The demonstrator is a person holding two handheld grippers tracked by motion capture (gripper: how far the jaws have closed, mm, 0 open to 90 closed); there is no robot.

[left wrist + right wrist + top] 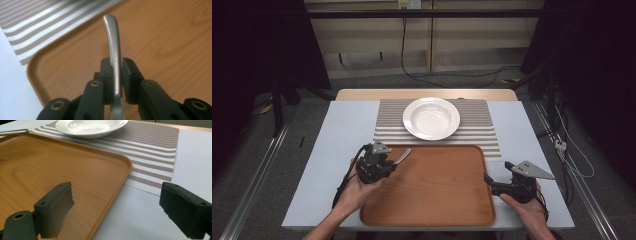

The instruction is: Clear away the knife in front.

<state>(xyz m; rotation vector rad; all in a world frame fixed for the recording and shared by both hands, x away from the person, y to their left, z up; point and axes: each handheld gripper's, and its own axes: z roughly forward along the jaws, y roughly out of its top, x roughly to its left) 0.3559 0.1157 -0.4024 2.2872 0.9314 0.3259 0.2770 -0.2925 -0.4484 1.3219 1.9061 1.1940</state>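
Handle [113, 47] (metal) clamped between left hand-held gripper [116, 75] jaws.

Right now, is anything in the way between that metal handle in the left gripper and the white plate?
Nothing visible. The left gripper holds the handle above the tray's far-left corner; bare striped mat lies between it and the plate.

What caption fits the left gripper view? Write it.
Left claw shut on a metal handle above the wooden tray.
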